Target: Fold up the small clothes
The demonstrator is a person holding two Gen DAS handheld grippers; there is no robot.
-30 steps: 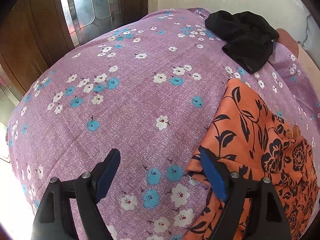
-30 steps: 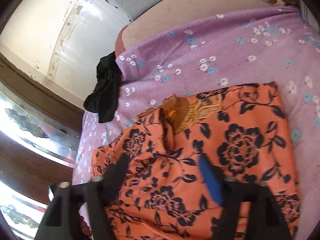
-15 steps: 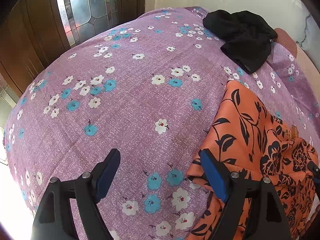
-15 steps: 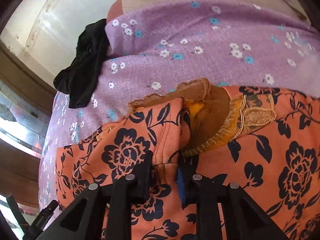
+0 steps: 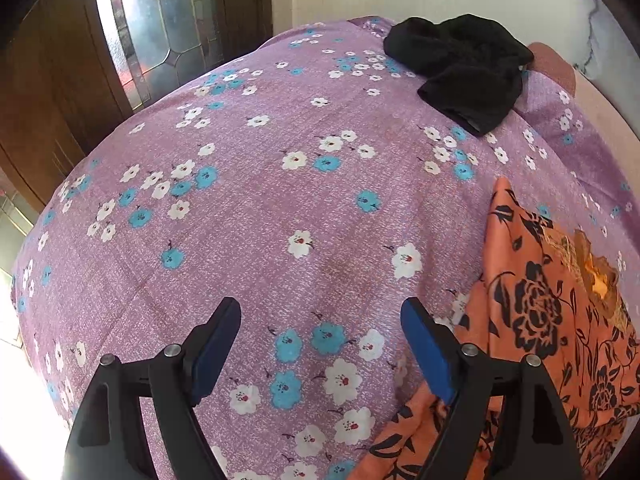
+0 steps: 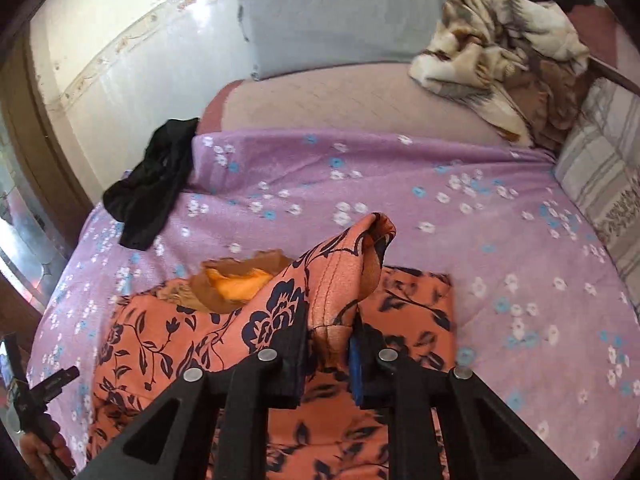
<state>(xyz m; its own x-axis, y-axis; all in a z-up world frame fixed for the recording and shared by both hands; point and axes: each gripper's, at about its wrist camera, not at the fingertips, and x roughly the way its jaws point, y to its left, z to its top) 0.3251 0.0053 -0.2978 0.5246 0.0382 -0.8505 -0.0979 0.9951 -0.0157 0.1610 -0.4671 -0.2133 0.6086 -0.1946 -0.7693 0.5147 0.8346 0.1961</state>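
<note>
One orange floral garment (image 6: 280, 340) lies on the purple bedsheet (image 5: 280, 220); the right gripper (image 6: 328, 356) pinches its raised fold. One black garment (image 5: 460, 76) sits at one o'clock. The left gripper (image 5: 320, 344) gapes, holding nothing.

Orange top (image 6: 280, 320) printed with black flowers; purple sheet (image 5: 280, 208) dotted with white and blue blossoms; plain black garment (image 5: 464, 76); grey pillow (image 6: 340, 16); cream-and-brown blanket (image 6: 500, 48).

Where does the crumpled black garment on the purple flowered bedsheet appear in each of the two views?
Left wrist view: crumpled black garment lies at upper right, near the sheet's far edge.
Right wrist view: it lies at middle left, over the sheet's edge.
Shared landmark: the orange garment with black flowers.
</note>
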